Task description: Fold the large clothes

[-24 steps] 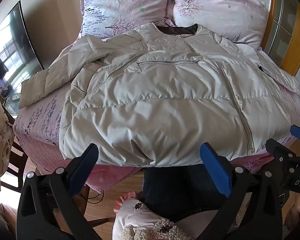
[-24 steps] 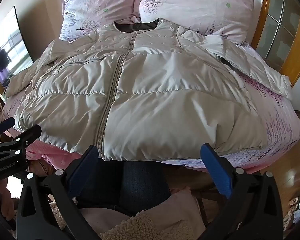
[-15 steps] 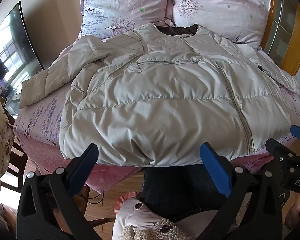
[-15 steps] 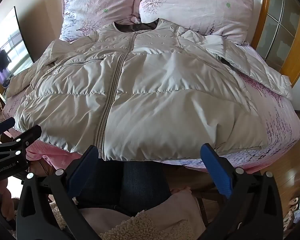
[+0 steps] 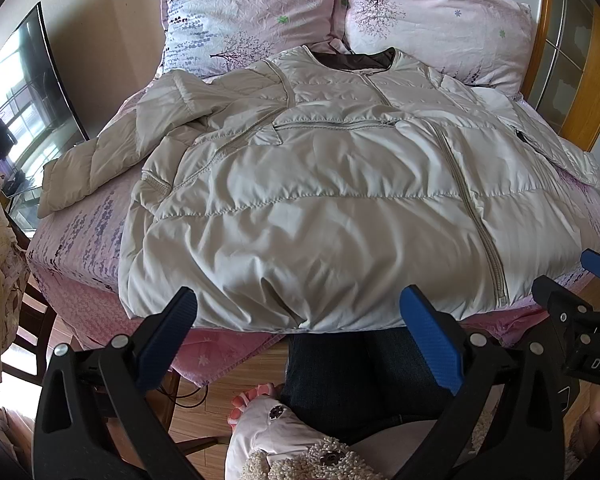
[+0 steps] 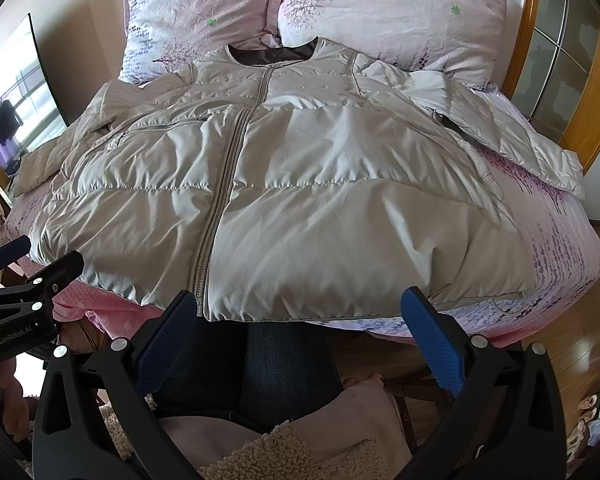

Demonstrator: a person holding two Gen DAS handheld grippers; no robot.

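Note:
A cream quilted puffer jacket (image 5: 320, 200) lies flat and zipped on the pink bed, collar toward the pillows, hem at the near edge. It also shows in the right wrist view (image 6: 300, 200). Its left sleeve (image 5: 96, 160) stretches out over the sheet; its right sleeve (image 6: 512, 140) lies out to the right. My left gripper (image 5: 296, 320) is open and empty, just short of the hem. My right gripper (image 6: 296, 320) is open and empty, also just short of the hem. The left tool shows in the right wrist view (image 6: 20, 276), the right tool in the left wrist view (image 5: 580, 312).
Two pink floral pillows (image 5: 432, 20) lean on a wooden headboard (image 6: 596, 92) at the back. A TV screen (image 5: 24, 92) stands at the left. The bed's near edge (image 5: 220, 356) has pink sheet hanging down. The person's legs (image 6: 280, 360) are below the grippers.

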